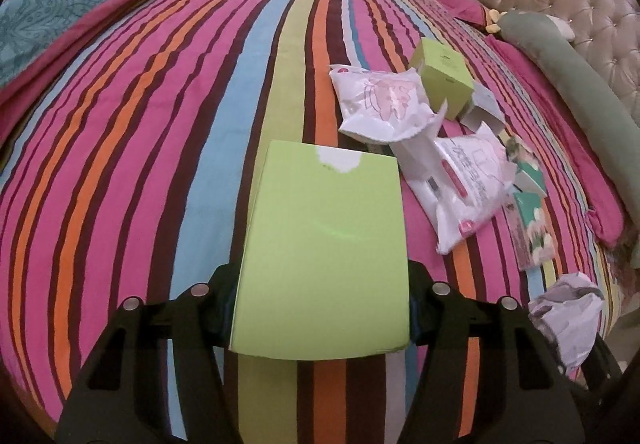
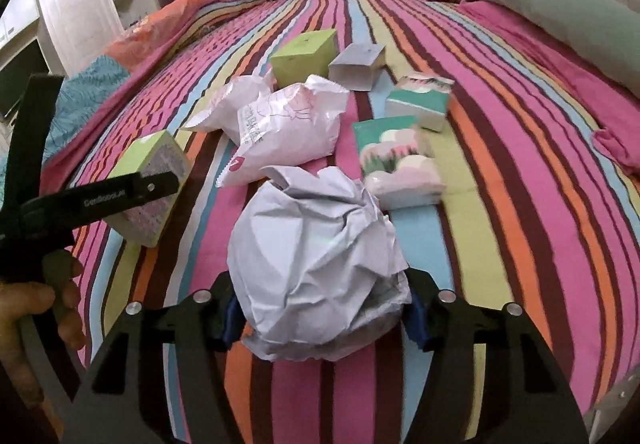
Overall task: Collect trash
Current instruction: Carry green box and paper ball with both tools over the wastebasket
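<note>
Over the bed (image 1: 160,123), the left gripper (image 1: 320,308) clamps a green box (image 1: 324,252) and the right gripper (image 2: 320,320) a paper wad (image 2: 316,264), both lifted clear for binning.

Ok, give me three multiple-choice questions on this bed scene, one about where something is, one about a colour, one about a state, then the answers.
1. Where does the small lime-green box stand relative to the open grey box, in the right wrist view?
A. To its left
B. On top of it
C. Inside it

2. What colour is the long bolster pillow by the headboard?
A. Orange
B. Muted green
C. Black

3. What is the right tool doing?
A. Hanging open over bare bedspread
B. Shut on the crumpled white paper
C. Gripping a pillow

Answers:
1. A, the green box sits to the left of the grey one on the striped bedspread.
2. B, its cover is a dull green.
3. B, the paper wad sits pinched between its fingers; the left tool likewise clamps a flat green box.
</note>
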Tool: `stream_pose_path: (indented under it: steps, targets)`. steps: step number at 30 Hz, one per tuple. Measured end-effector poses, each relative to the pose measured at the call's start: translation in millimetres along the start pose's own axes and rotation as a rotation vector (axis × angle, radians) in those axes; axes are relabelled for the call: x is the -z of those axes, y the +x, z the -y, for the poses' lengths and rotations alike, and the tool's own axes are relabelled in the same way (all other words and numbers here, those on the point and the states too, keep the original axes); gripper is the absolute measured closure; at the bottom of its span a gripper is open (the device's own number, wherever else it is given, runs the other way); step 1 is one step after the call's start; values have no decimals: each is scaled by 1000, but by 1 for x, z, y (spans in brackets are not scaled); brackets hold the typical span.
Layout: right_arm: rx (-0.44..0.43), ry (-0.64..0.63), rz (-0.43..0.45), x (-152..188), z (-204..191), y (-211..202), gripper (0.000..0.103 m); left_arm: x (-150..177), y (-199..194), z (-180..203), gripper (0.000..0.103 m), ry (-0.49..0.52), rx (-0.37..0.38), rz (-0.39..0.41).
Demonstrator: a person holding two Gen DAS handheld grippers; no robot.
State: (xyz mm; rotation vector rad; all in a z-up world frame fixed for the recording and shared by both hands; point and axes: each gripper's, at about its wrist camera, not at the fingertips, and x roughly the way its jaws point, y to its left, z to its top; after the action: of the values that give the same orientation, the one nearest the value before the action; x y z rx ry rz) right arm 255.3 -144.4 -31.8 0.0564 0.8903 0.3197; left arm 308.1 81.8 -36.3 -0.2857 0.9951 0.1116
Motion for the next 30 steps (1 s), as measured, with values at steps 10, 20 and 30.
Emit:
stream_pose_path:
  steps: [10, 20, 30]
  targets:
    - [37, 55, 32, 16, 29, -37, 44, 35, -35, -2, 44, 22, 13, 16]
    - [55, 77, 42, 41, 39, -65, 44, 83, -67, -3, 44, 42, 40, 16]
    - [53, 33, 30, 76, 29, -96, 44, 141, -102, -11, 44, 67, 71, 13]
